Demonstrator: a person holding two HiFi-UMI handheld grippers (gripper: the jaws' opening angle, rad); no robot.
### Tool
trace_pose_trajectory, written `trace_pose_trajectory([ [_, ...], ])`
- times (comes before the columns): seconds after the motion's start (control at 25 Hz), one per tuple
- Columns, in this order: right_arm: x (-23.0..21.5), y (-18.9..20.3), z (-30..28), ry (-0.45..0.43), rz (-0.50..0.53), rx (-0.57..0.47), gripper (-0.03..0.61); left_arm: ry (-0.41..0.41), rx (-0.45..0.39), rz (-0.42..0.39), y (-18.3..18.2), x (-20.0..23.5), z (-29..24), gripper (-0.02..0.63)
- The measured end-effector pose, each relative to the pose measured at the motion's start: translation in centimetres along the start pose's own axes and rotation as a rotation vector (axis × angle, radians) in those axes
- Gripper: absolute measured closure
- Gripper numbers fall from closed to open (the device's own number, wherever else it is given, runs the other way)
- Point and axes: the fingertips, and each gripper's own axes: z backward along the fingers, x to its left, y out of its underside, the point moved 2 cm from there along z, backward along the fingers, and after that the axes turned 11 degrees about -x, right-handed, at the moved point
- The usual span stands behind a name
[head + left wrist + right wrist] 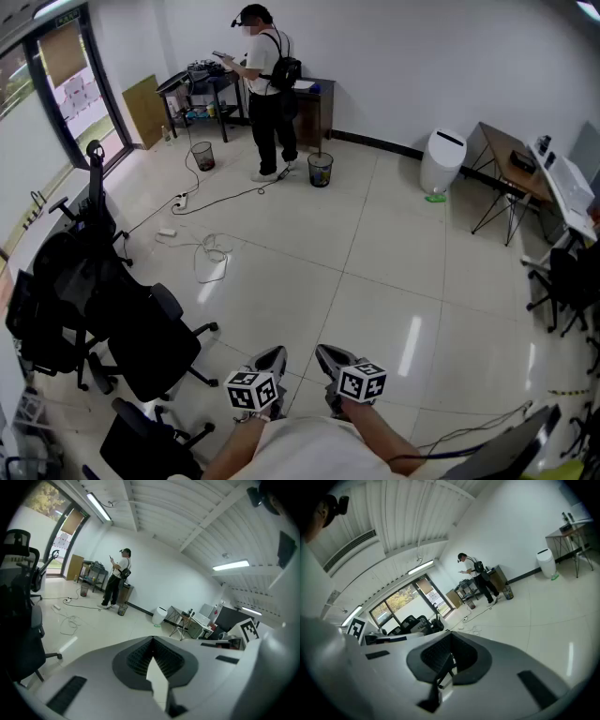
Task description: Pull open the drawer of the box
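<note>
A pale tiled floor point(375, 253) fills most of the head view, shiny with light reflections; white walls close it off at the far side, and a dark-framed glass door point(66, 84) stands at the left; a cluster of black office chairs point(141, 347) crowds the lower left; a slanted table point(511, 155) on thin legs stands at the right wall, and a dark table point(202, 80) loaded with gear stands at the far wall; a person point(267, 94) in a white top and black trousers stands at that far table, facing away; a brown board point(145, 111) leans on the wall near the door; a white lidded bin point(442, 159) stands by the right-hand table; two small waste baskets point(202, 155) point(321, 170) stand on the floor either side of the person; loose cables point(211, 251) trail over the tiles.

At the bottom edge the person wearing the camera holds both tools side by side over bare floor; the left hand-held gripper point(275, 356) has its jaws brought together at the tips, its ribbed pads point(140, 657) holding nothing; the right hand-held gripper point(328, 354) is likewise closed and empty, pads point(438, 653) meeting; each carries a marker cube point(251, 390) point(362, 382).

The box and its drawer appear in none of the views, so their place cannot be told.
</note>
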Motion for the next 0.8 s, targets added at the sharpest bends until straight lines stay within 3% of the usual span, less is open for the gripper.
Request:
trace_pose_trajectory([
  [0.32, -3.4, -2.2, 2.5, 0.031, -0.012, -0.046, 0.592, 0.068, 0.024, -0.032, 0.9, -3.8, -3.6, 0.611],
  [0.8, -10.7, -5.6, 9.8, 0.207, -0.044, -0.182, 0.592, 0.260, 0.111, -0.089, 3.6, -11.9, -10.4, 0.611],
])
